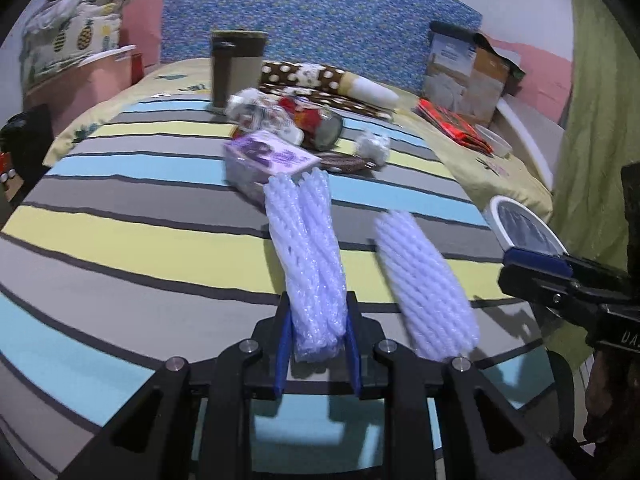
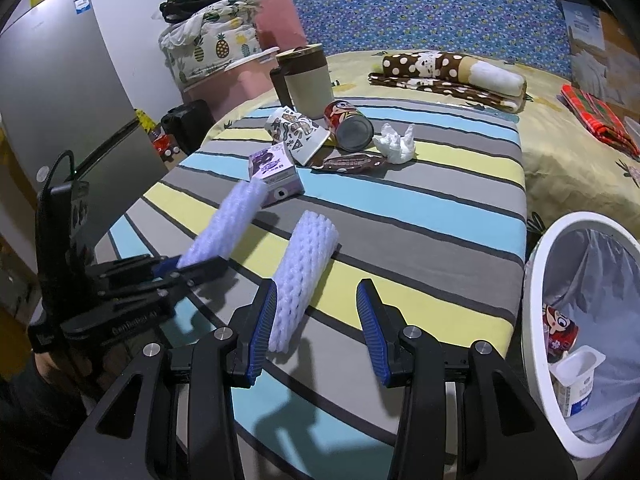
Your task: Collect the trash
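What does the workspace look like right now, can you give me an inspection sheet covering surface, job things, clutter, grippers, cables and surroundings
Surface: striped grey, yellow and blue cover over a bed.
Job's things: two white foam net sleeves, one held, one lying loose; purple carton; patterned paper cup; red can on its side; crumpled white tissue; brown wrapper; white-rimmed lined bin already holding a can and a yoghurt pot.
Clutter: beige lidded mug; brown polka-dot blanket roll.
Grippers: left gripper shut on the held sleeve; right gripper open beside the loose sleeve.
Cables: nothing seen.
Surroundings: blue patterned headboard; grey fridge.
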Tool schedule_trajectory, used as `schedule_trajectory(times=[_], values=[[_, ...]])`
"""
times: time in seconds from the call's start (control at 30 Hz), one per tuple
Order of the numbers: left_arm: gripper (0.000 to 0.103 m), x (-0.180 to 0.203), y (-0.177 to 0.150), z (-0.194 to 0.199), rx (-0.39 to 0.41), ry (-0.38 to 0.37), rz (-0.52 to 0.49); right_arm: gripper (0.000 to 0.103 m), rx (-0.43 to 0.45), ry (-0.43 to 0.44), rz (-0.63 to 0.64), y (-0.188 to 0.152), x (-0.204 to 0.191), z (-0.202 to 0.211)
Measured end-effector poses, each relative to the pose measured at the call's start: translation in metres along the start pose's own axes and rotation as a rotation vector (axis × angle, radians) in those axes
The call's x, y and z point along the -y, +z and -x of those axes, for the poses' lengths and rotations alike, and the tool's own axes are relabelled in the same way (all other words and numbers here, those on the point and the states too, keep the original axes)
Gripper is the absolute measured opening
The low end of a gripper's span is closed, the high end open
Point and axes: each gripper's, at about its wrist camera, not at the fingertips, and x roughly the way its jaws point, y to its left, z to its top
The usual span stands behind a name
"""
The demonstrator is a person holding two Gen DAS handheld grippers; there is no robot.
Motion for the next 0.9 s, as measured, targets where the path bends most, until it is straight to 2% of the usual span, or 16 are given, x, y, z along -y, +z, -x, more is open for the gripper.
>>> schedule_trajectory(times=[0.2, 0.23, 0.27, 0.3, 0.7, 0.9], values=[[0.024, -0.017, 0.002, 0.003, 0.018, 0.037, 0.037, 0.045, 0.045, -0.015, 0.049, 0.021, 0.001, 0.004], [0.024, -0.018, 0.002, 0.002, 0.018, 0.040, 0.043, 0.047, 0.060, -0.017, 0.065, 0.026, 0.001, 0.006], [0.024, -0.020, 0.001, 0.002, 0.018, 0.042, 0.048, 0.056, 0.072, -0.019, 0.077, 0.031, 0.002, 0.007], [0.024, -0.022, 0.001, 0.002, 0.018, 0.043, 0.053, 0.061, 0.079, -0.016, 0.085, 0.034, 0.003, 0.007], [0.025, -0.041, 0.009, 0.005, 0.041, 0.095, 0.107, 0.061, 0.147, -0.080, 0.240, 0.076, 0.011, 0.009], [0.025, -0.043, 0.017, 0.007, 0.059, 0.113, 0.111, 0.061, 0.120, -0.069, 0.261, 0.084, 0.008, -0.011]])
